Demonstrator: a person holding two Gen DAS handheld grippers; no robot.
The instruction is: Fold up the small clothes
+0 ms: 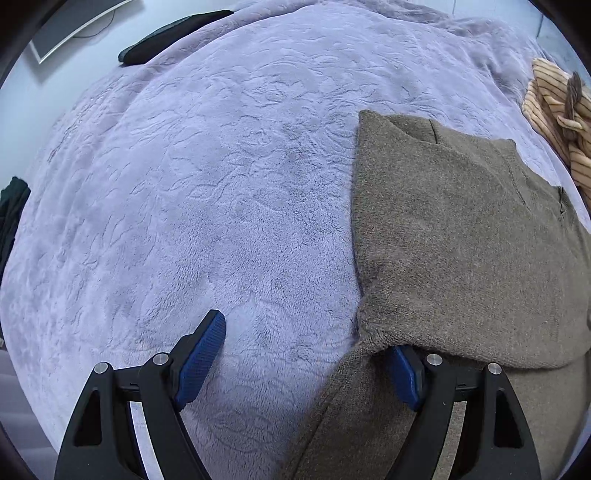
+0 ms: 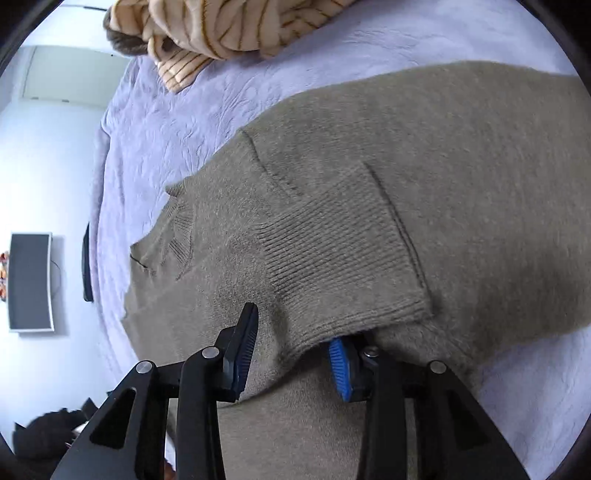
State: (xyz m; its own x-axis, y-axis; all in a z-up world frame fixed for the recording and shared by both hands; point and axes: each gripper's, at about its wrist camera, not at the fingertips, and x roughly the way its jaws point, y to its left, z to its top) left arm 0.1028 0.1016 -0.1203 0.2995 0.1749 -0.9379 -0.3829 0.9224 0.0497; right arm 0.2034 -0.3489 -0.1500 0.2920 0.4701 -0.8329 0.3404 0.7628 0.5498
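A grey-brown knitted sweater [image 1: 461,240] lies partly folded on a lavender fleece blanket [image 1: 221,184]. My left gripper [image 1: 306,332] points down at the sweater's left edge and stands wide open. Its left pad hovers over bare blanket, and its right pad is tucked under the folded edge. In the right wrist view the sweater [image 2: 406,184] fills the frame, with a ribbed band [image 2: 351,258] folded over its body. My right gripper [image 2: 293,328] is partly open, with loose knit lying between the pads. The tip of its right finger is hidden beneath the ribbed band.
A cream garment with brown stripes [image 1: 557,122] [image 2: 221,29] is bunched on the blanket beyond the sweater. A flat black item [image 1: 166,37] lies at the bed's far edge. Dark clothing [image 1: 11,214] sits off the bed's left side. Broad bare blanket lies left of the sweater.
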